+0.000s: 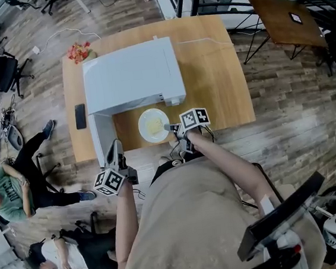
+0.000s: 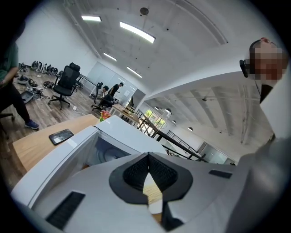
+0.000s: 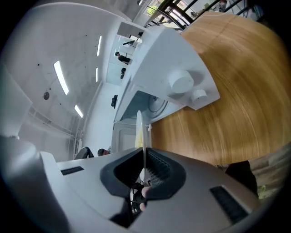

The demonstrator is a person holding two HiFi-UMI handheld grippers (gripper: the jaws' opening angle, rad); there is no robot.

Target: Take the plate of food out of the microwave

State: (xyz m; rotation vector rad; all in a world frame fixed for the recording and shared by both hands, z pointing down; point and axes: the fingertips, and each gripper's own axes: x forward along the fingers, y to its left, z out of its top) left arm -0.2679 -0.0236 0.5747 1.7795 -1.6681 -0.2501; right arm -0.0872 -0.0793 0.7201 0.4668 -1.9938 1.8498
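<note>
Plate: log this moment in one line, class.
plate: outside microwave | right gripper: shut on plate | left gripper: shut, empty | door: open

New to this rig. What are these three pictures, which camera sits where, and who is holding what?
There is no robot here. A person holds a two-jaw tool in each hand. One picture comes from a camera on the person's head, looking steeply down. The other two cameras ride on the tools and look along their jaws. On the wooden table stand a white microwave with its door open, and a phone. The right gripper has its jaws shut on the rim of a white plate of food, just outside the microwave's opening. The left gripper hangs by the door, jaws together and empty.
</note>
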